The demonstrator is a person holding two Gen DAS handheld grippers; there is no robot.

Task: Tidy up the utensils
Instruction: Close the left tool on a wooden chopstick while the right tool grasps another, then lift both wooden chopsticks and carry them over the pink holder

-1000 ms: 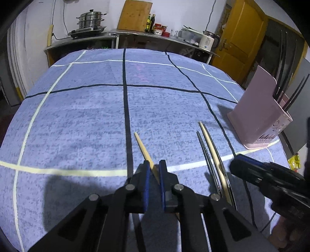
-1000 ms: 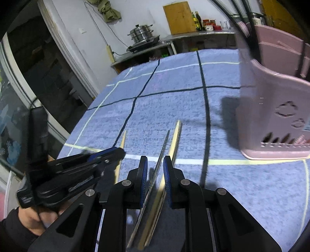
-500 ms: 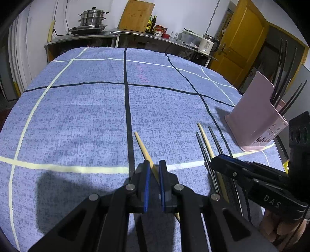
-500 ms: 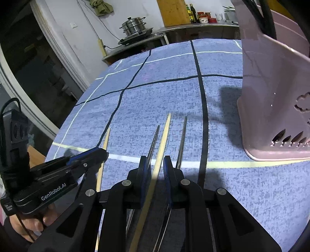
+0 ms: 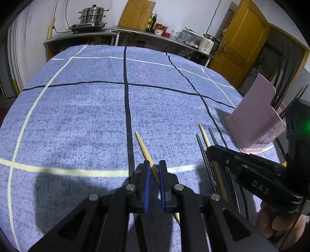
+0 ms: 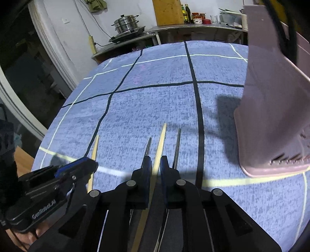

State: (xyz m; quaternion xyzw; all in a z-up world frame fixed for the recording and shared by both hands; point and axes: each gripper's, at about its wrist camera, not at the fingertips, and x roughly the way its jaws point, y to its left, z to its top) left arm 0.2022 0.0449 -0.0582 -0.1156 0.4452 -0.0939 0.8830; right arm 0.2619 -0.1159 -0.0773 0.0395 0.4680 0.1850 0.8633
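Observation:
My left gripper is shut on a wooden chopstick whose tip points away over the blue checked tablecloth. The right gripper straddles a second wooden chopstick, and its jaws are closing, the pads touching its sides. One dark chopstick lies just left of it and another dark chopstick just right. A pink utensil holder stands to the right, with several dark chopsticks upright in it. In the right wrist view the left gripper sits at the lower left.
A counter along the back wall carries a steel steamer pot, a wooden board, bottles and a white kettle. A yellow door is at the far right. The table's left edge drops off near a window.
The right gripper shifted sideways from a dark chopstick onto the wooden one between the dark pair, and its jaws narrowed around it. The left gripper kept still with its chopstick.

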